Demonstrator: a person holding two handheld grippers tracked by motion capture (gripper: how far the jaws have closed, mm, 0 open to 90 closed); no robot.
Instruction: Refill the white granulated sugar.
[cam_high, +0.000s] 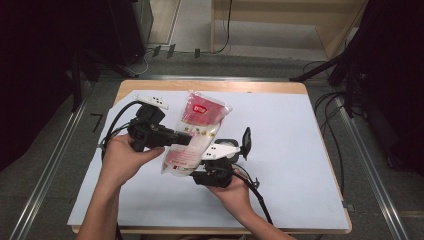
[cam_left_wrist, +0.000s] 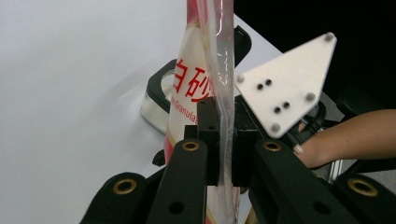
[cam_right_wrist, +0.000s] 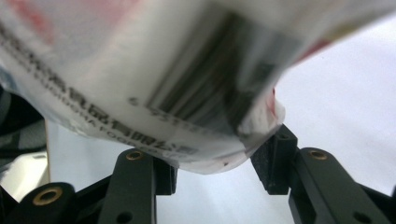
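The desk (cam_high: 300, 150) is lying beneath a sugar bag (cam_high: 196, 135) that is being held up above it for handling. The left gripper (cam_left_wrist: 223, 140) is pinching the bag's flat side seam between nearly closed jaws, steadying it. The right gripper (cam_right_wrist: 215, 175) is cupping the bag's lower end between half-spread jaws, supporting its weight.

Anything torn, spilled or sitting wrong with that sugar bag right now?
No tear or spill shows. The sugar bag hangs tilted above the table, its edge clamped in the left gripper; its bottom corner sits between the right gripper jaws.
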